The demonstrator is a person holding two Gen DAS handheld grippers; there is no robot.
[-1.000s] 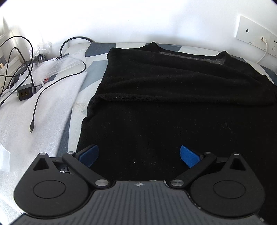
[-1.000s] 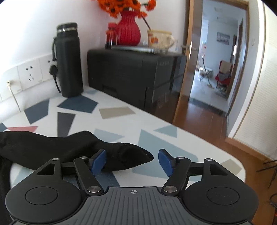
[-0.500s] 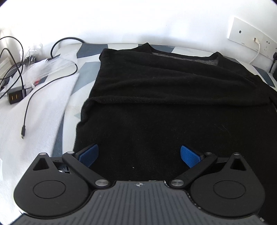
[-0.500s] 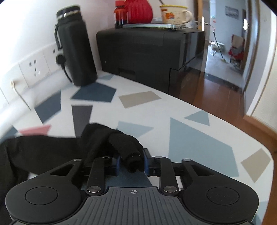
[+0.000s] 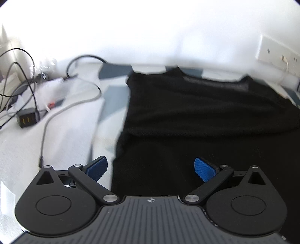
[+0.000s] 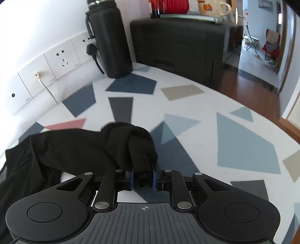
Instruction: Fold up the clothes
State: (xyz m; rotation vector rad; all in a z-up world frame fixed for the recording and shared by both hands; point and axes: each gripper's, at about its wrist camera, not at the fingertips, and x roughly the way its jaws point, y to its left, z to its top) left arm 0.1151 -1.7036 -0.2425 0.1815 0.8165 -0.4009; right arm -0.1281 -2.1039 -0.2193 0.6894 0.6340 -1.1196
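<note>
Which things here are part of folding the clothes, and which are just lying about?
Part of the job:
- black sweater
- its sleeve, pinched in the closing right gripper
- left gripper, open over the sweater's hem

Just lying about:
- black flask
- black cabinet
- mug
- charger block
- cables

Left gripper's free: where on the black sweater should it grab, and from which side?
Take the black sweater at its near left edge, coming in from the white cloth side. That edge lies flat and exposed beside the open left gripper, so one pad could slip under.
</note>
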